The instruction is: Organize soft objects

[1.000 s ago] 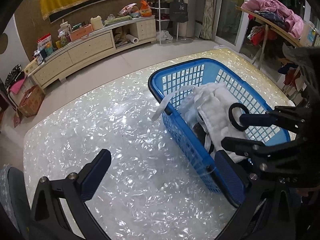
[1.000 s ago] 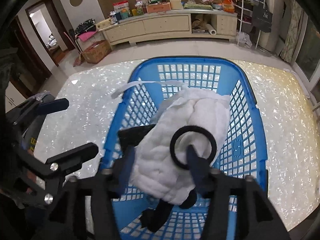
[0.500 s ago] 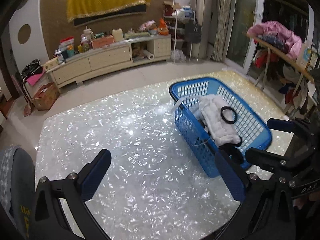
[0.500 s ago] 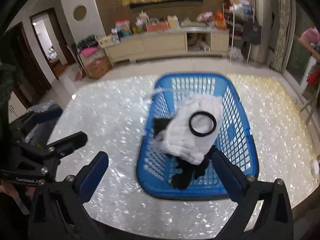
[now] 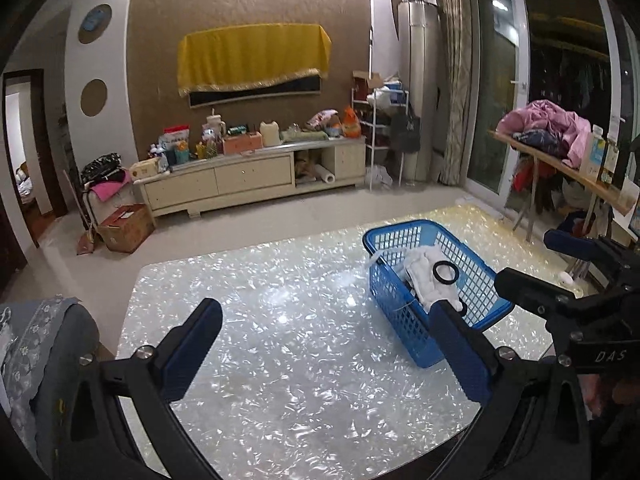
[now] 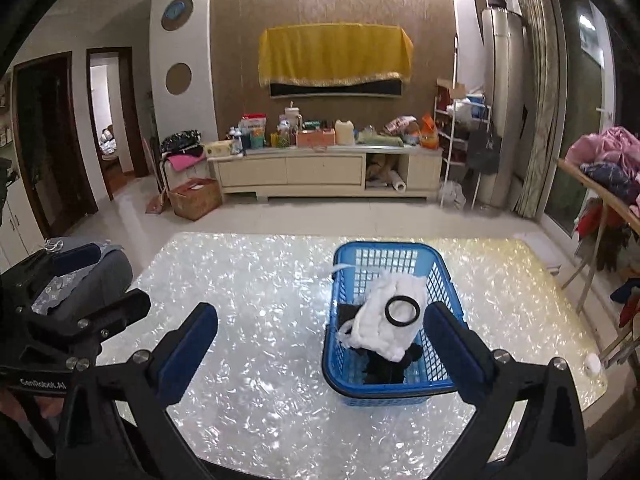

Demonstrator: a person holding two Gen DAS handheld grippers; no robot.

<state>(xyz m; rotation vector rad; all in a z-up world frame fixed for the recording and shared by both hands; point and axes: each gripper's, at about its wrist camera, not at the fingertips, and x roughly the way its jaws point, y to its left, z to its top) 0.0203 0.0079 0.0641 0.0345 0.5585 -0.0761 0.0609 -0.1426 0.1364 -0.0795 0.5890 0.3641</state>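
Observation:
A blue plastic basket (image 6: 438, 264) stands on the shiny white table (image 6: 260, 280). In it lie a white cloth (image 6: 376, 324), a black ring (image 6: 402, 311) on top of the cloth, and dark fabric (image 6: 384, 368) beneath. The basket also shows in the left wrist view (image 5: 404, 320), with the cloth (image 5: 424, 276) and ring (image 5: 445, 272). My left gripper (image 5: 326, 344) is open and empty, held back above the table's near left. My right gripper (image 6: 320, 344) is open and empty, held back in front of the basket.
A grey padded chair back (image 6: 92, 276) stands at the table's left edge. A small white object (image 6: 593, 361) lies near the table's right edge. A rack with clothes (image 6: 608, 168) stands at the right. A cluttered TV cabinet (image 6: 320, 168) lines the far wall.
My right gripper has opened, left the white cloth and black ring in the basket, and drawn back. Both grippers have pulled up and away from the basket.

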